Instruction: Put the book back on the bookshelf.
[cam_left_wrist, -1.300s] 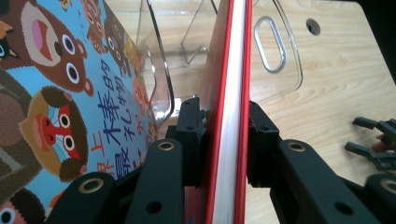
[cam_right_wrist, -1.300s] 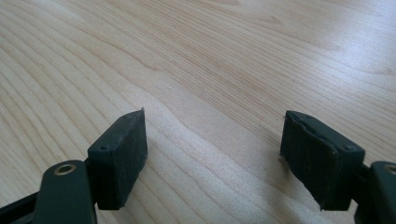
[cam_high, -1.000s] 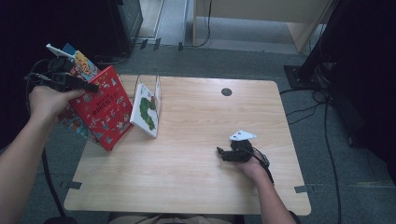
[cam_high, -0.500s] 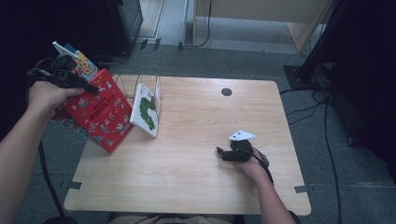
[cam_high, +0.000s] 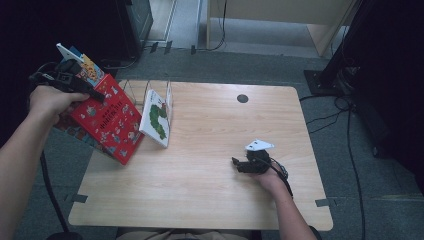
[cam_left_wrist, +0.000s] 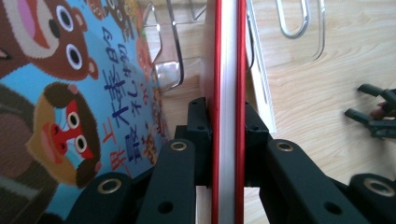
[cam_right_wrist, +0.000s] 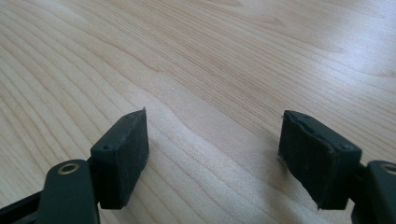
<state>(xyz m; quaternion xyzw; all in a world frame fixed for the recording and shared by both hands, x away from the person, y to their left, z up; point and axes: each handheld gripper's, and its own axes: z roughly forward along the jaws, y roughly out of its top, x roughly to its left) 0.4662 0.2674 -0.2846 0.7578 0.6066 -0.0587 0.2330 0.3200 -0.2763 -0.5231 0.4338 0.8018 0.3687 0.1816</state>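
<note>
A red picture book (cam_high: 107, 120) hangs tilted over the table's left edge, and my left gripper (cam_high: 75, 85) is shut on its upper edge. In the left gripper view the two pads (cam_left_wrist: 201, 126) press both red covers of the book (cam_left_wrist: 226, 70); the jaws have just been closing on it. A blue monkey-cover book (cam_left_wrist: 70, 93) lies against it on the left. A white caterpillar book (cam_high: 156, 117) leans in a wire rack (cam_high: 135, 90). My right gripper (cam_high: 239, 164) rests on the table, open, with bare wood between its pads (cam_right_wrist: 212, 154).
The wooden table (cam_high: 210, 200) has a round black grommet (cam_high: 242, 98) near its back edge. Cables (cam_high: 350, 125) run over the floor at the right. Dark furniture stands behind the left hand.
The left hand and the red book have shifted only slightly, the book staying tilted at the table's left edge. The right hand has kept still.
</note>
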